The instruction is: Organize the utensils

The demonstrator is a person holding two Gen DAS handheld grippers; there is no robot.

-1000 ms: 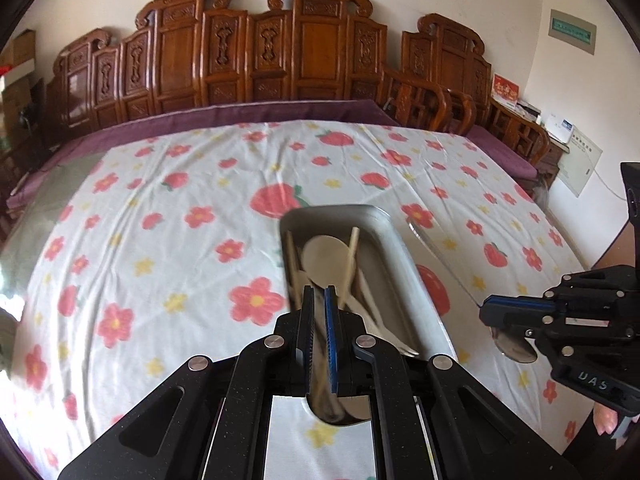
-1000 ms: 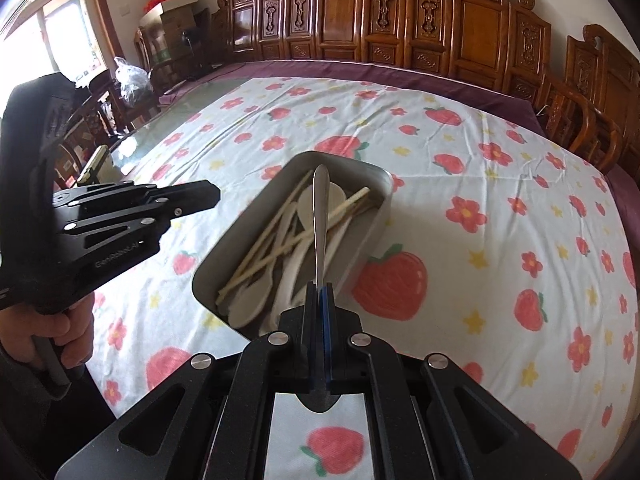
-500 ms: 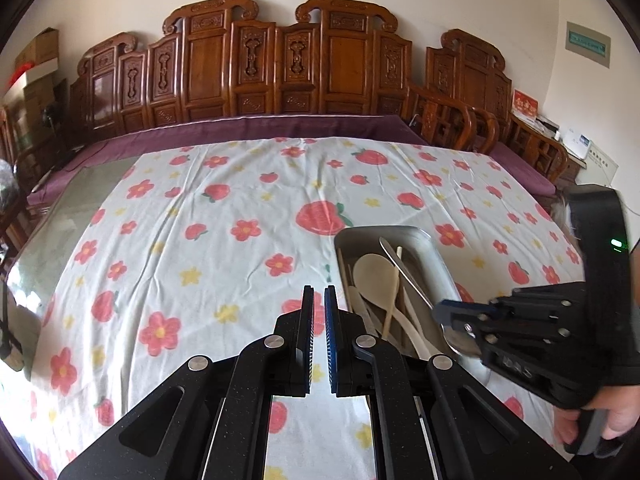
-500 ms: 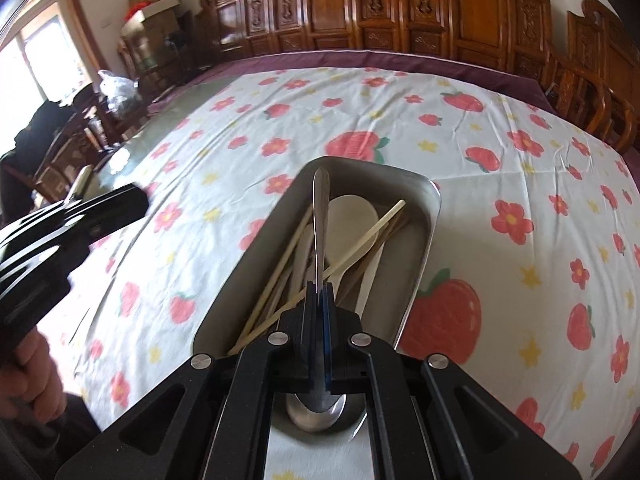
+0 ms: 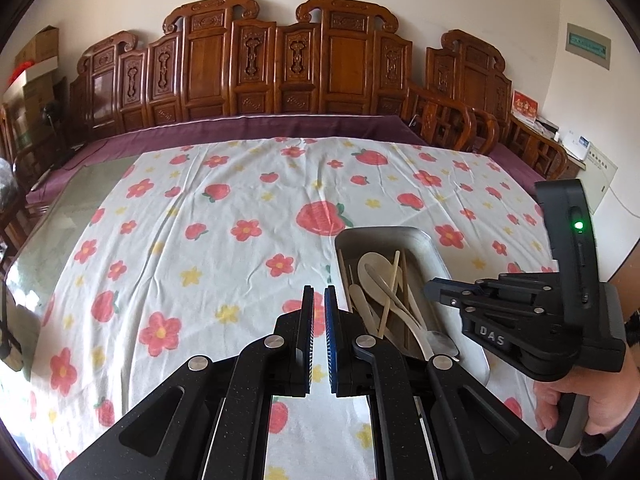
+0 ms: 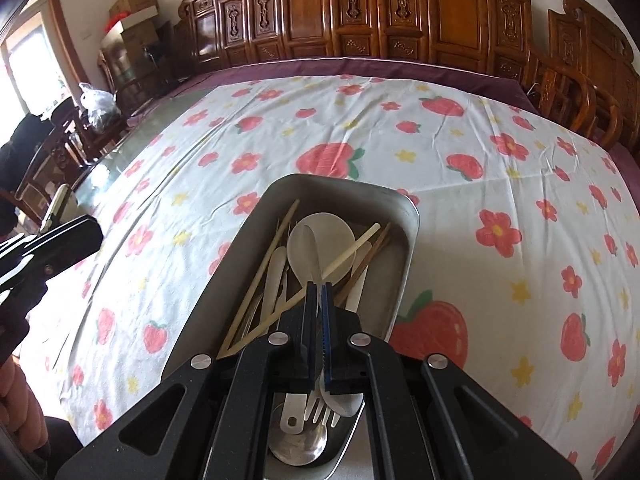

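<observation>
Bench (image 5: 224,216) first: it fills both views under a white cloth printed with strawberries and flowers, and the metal tray (image 6: 408,240) sits on it towards my right side. Inside the tray lies a loose heap of pale wooden spoons, chopsticks (image 6: 256,276), a white fork (image 6: 320,408) and other bits, all crossing one another.

My right gripper (image 6: 316,292) hangs low over the tray's near end, clamped on a metal spoon (image 6: 298,446); the handle runs up between the pads and the bowl hangs beneath the gripper body, right over the fork and spoons at that end. I judge the step is laying this spoon in with the rest. To do it well I want it low and lined up along the tray's length, bowl at the near end with the other heads, before I let go, so it does not bounce off the chopsticks or ride up onto the rim.

My left gripper (image 5: 318,308) hovers over bare cloth just left of the tray, jaws drawn together on nothing; it is best kept clear.

Writing: "DAS" (image 5: 489,336) in raised letters on the right gripper's body. The green wall sign (image 5: 588,45) and the red card (image 5: 525,107) are too small to read.
</observation>
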